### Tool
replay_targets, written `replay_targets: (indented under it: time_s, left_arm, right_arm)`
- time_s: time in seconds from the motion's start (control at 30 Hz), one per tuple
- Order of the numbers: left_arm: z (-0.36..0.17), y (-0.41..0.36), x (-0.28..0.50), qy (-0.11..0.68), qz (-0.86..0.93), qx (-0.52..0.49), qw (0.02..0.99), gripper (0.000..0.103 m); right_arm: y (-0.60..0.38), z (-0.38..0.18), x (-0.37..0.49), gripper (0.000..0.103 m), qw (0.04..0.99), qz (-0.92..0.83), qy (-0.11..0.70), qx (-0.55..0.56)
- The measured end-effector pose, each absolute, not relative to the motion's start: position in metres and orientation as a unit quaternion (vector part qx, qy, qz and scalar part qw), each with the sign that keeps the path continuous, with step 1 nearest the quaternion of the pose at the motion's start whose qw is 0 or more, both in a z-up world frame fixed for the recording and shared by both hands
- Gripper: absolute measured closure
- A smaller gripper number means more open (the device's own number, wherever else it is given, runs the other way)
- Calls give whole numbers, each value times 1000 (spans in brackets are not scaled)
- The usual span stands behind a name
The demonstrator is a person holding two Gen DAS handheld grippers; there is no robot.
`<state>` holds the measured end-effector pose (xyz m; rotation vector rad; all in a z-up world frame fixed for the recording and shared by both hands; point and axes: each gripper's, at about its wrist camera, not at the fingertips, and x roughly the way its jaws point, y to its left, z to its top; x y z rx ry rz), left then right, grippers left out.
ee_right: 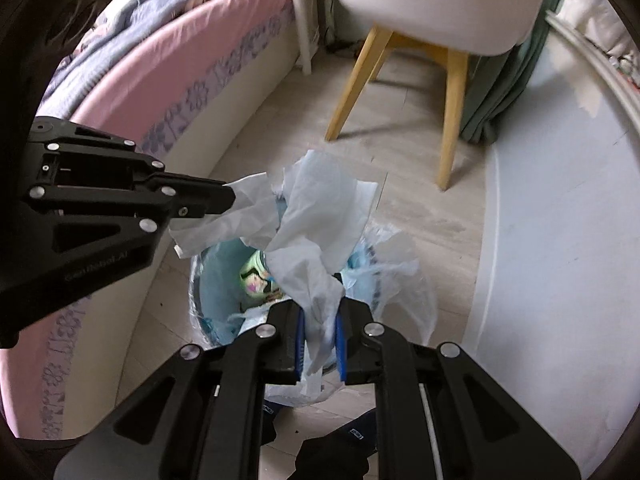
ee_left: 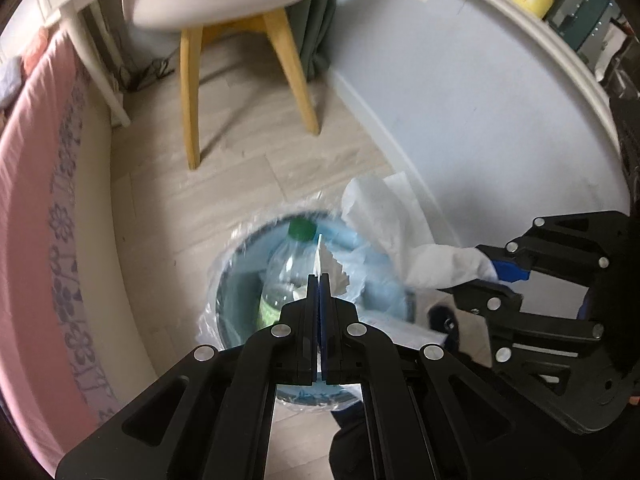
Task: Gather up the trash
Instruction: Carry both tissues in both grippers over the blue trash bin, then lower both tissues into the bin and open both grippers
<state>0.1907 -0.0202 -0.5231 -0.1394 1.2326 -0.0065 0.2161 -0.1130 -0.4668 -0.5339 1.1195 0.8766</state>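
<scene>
A round trash bin (ee_left: 228, 312) lined with a light blue plastic bag stands on the floor below both grippers; it also shows in the right wrist view (ee_right: 208, 280). Inside lies a clear plastic bottle (ee_left: 288, 268) with a green cap. My left gripper (ee_left: 319, 280) is shut on a thin edge of the bag (ee_left: 334, 266) above the bin. My right gripper (ee_right: 320, 320) is shut on a bunched part of the white-blue bag (ee_right: 316, 216), lifted above the bin. The left gripper (ee_right: 230, 198) shows in the right wrist view pinching the bag's other side.
A white chair with wooden legs (ee_left: 192, 96) stands beyond the bin. A bed with a pink sheet (ee_left: 36, 184) runs along the left. A white wall or cabinet face (ee_left: 480, 112) is at the right. A green curtain (ee_right: 516, 80) hangs behind the chair.
</scene>
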Motion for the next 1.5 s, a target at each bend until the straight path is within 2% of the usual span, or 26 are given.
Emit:
replay_targets:
  time_s: [0.2, 0.5, 0.83, 1.1, 1.13, 1.2, 1.27, 1.37, 1.4, 1.43, 1.5]
  left_arm:
    - [-590, -13, 184, 596, -3, -74, 799, 103]
    - [-658, -15, 184, 606, -8, -89, 791, 103]
    - [-699, -23, 183, 605, -13, -100, 790, 103]
    - [-705, -22, 177, 610, -9, -98, 786, 103]
    - [-704, -22, 177, 610, -8, -99, 786, 103]
    - [-701, -24, 178, 610, -10, -100, 786, 102]
    - [-697, -25, 179, 607, -8, -102, 788, 86]
    - [-690, -21, 179, 603, 2, -108, 790, 69]
    - [-687, -19, 179, 600, 8, -110, 792, 54]
    - [-685, -17, 179, 596, 14, -114, 795, 48]
    - [-680, -14, 178, 594, 12, -117, 796, 45]
  right_arm:
    - [-102, -516, 216, 90, 715, 395, 519, -252]
    - [-94, -577, 218, 90, 702, 404, 518, -274]
    - [-88, -614, 219, 90, 693, 418, 514, -285]
    - [-89, -626, 217, 90, 690, 410, 513, -305]
    - [-89, -626, 217, 89, 691, 408, 510, -309]
    - [-89, -623, 217, 82, 692, 408, 507, -312]
    - [-89, -621, 217, 76, 692, 408, 508, -312]
    - [-90, -622, 218, 75, 691, 403, 508, -320]
    - [-89, -621, 219, 74, 689, 403, 509, -322]
    - [-89, -619, 219, 72, 688, 404, 509, -323]
    - [-88, -614, 218, 69, 687, 408, 505, -326]
